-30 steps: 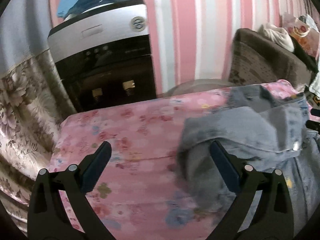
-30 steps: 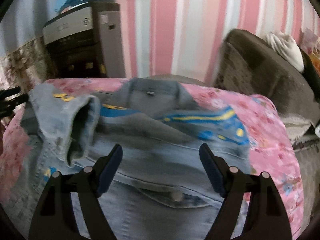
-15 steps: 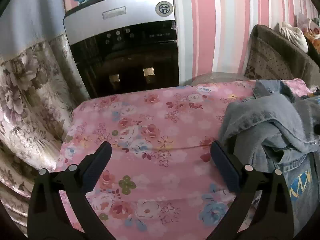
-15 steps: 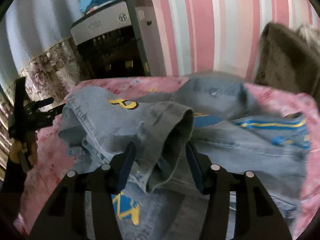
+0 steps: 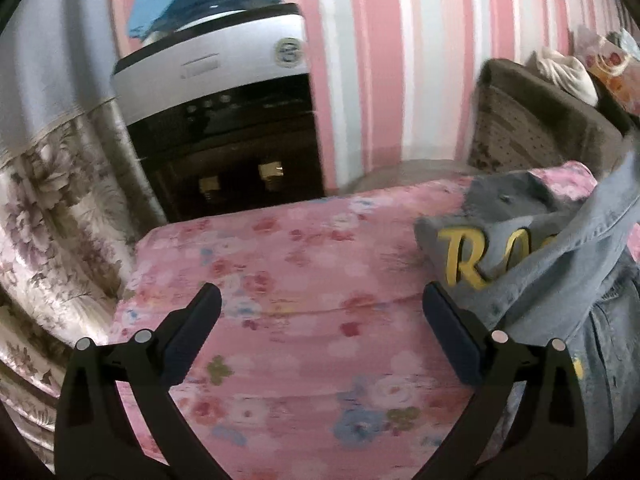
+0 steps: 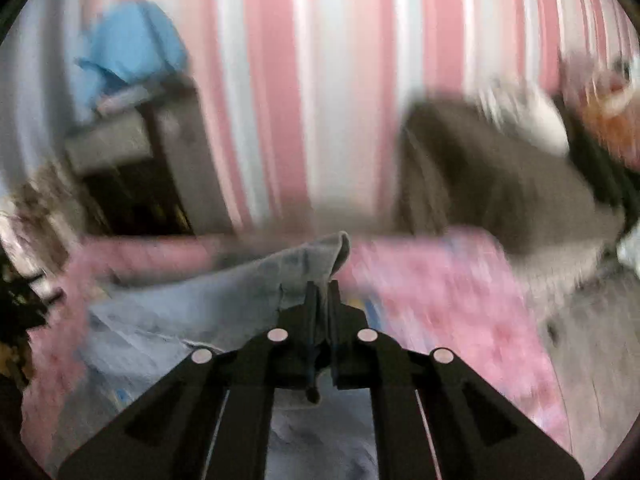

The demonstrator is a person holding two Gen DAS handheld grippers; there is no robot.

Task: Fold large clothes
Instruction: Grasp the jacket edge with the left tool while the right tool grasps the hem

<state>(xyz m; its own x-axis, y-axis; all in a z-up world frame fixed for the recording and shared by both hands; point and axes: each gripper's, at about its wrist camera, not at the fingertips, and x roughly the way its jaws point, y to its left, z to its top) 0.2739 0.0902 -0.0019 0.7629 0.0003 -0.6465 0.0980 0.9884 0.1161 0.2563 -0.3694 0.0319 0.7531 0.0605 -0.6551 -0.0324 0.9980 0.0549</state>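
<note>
A blue denim jacket [image 5: 532,256] with yellow letters lies on the pink floral bedspread [image 5: 304,280], at the right of the left wrist view. One sleeve [image 5: 600,216] is stretched up and to the right. My left gripper [image 5: 320,312] is open and empty over bare bedspread, left of the jacket. In the blurred right wrist view my right gripper [image 6: 322,284] is shut on the jacket's sleeve [image 6: 304,260], with the cuff sticking out above the fingertips and the rest of the jacket [image 6: 168,320] trailing to the lower left.
A water dispenser [image 5: 224,120] with a blue cloth on top stands against the striped wall behind the bed. A floral curtain [image 5: 52,216] hangs at the left. A brown armchair [image 5: 540,132] with a white bundle stands at the right.
My right gripper has closed on the sleeve cuff and lifted it up and to the right. The sleeve is now pulled off the jacket, showing yellow letters. My left gripper stays open.
</note>
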